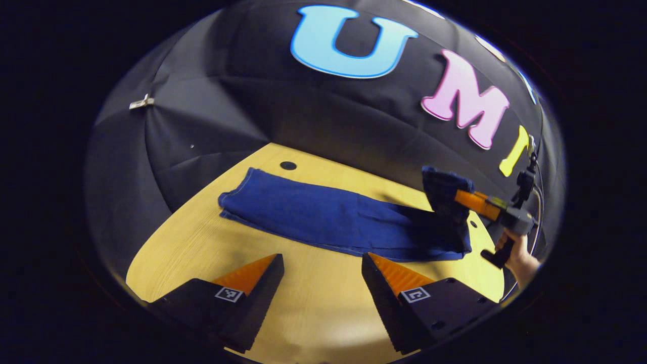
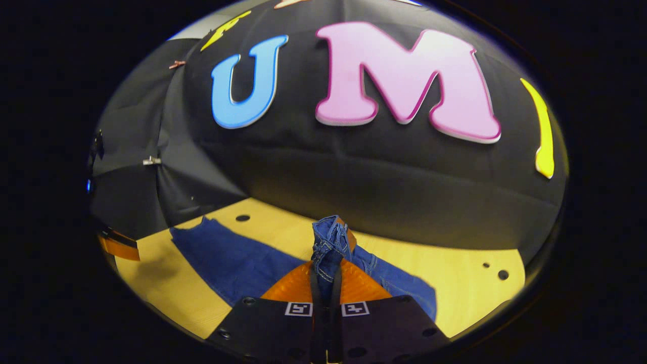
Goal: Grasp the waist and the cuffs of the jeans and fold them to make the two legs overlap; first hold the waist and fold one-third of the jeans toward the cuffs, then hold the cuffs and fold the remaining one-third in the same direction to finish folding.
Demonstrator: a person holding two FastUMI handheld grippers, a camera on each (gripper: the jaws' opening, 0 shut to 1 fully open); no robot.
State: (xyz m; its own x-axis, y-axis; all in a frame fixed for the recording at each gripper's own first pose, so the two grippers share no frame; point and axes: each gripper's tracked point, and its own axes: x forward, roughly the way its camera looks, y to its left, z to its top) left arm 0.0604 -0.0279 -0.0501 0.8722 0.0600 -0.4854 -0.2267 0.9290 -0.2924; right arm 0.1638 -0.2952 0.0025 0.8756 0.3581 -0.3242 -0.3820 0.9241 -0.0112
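Left gripper view: jeans laid lengthwise on the wooden table, legs apparently already overlapped into one narrow strip, cuffs flat at the far left end. Left gripper poised near the strip's near edge, fingers wide apart, gripping nothing. At the right end, waist lifted clear of the table, pinched by the right gripper held in a hand. Right gripper view: right gripper closed tight on the bunched waist, denim rising between both fingers, rest of the jeans trailing left across the table. Judged progress: leg overlap done, first third-fold just starting, cuff fold not yet begun.
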